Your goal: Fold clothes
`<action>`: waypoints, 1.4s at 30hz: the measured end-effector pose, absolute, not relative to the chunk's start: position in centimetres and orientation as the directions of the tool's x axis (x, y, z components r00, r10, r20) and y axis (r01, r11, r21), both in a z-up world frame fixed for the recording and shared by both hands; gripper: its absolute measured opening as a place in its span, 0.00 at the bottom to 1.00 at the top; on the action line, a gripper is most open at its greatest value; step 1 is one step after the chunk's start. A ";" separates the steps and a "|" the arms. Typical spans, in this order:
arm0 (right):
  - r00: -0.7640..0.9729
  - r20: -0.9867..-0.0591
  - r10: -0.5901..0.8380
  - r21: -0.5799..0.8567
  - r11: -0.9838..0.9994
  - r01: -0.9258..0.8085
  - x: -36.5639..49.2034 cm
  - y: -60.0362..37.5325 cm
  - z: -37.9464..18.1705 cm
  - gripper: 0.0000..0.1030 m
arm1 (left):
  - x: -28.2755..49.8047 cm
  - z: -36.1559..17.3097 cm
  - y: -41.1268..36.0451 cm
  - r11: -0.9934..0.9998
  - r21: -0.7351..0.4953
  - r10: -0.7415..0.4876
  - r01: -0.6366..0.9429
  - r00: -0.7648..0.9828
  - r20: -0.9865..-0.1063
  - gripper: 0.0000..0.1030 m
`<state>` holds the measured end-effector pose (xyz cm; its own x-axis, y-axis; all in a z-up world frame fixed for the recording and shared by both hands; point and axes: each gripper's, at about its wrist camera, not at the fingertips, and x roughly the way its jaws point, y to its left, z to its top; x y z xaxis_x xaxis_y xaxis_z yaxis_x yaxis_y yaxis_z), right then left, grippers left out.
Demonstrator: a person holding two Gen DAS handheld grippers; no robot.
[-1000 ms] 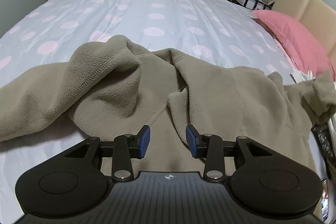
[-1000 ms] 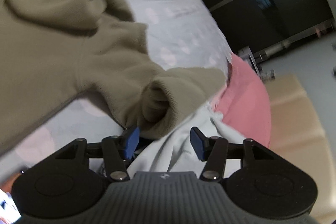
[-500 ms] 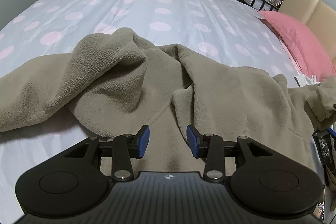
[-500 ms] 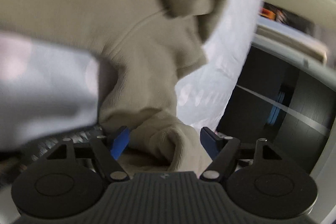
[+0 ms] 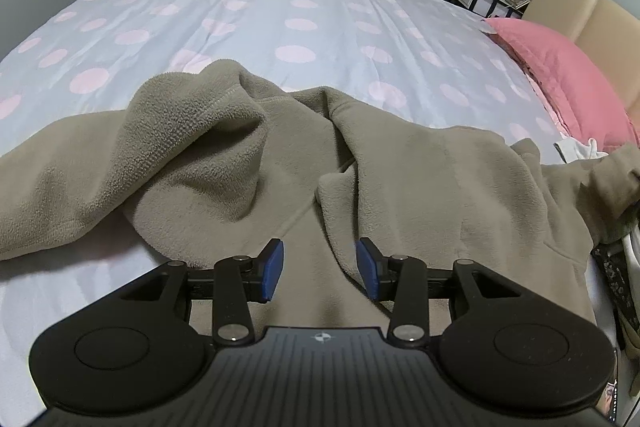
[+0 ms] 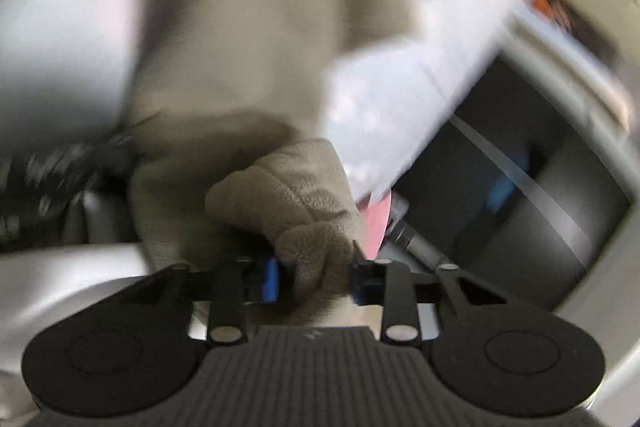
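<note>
The right gripper (image 6: pixel 314 277) closes its jaws on the fleece cuff (image 6: pixel 304 211); a deep bite before lifting should keep it from slipping. The left gripper (image 5: pixel 320 269) hovers, jaws partly apart and empty, over one beige fleece hoodie (image 5: pixel 420 187) spread on the dotted bedspread (image 5: pixel 300 7). Beyond lies one pink pillow (image 5: pixel 560 79).
</note>
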<state>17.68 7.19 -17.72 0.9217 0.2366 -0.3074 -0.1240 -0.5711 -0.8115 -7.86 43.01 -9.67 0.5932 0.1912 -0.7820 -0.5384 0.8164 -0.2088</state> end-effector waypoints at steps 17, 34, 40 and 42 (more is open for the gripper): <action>0.809 -0.587 -0.023 -0.406 0.873 -0.270 23.1 -7.6 5.1 0.23 | -8.5 -9.6 42.6 0.810 -0.228 0.178 -0.540 0.598 -0.782 0.37; 0.770 -0.634 0.074 0.062 0.997 -0.045 21.1 -20.4 3.5 0.69 | -8.4 -10.2 41.3 0.824 -0.214 0.168 -0.525 0.588 -0.791 0.37; 0.795 -0.599 0.092 -0.016 0.992 -0.127 22.5 -19.7 6.2 0.52 | -8.3 -10.3 40.8 0.825 -0.209 0.171 -0.525 0.584 -0.794 0.37; 0.793 -0.600 0.105 -0.041 0.986 -0.161 22.9 -19.1 6.6 0.43 | -8.2 -10.3 40.7 0.828 -0.205 0.170 -0.522 0.583 -0.795 0.37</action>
<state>22.90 -19.11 6.57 0.7933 0.1048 -0.5998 -0.1611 0.9861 -0.0408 -8.25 40.65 -10.29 0.5826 0.1702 -0.7947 -0.5219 0.8279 -0.2053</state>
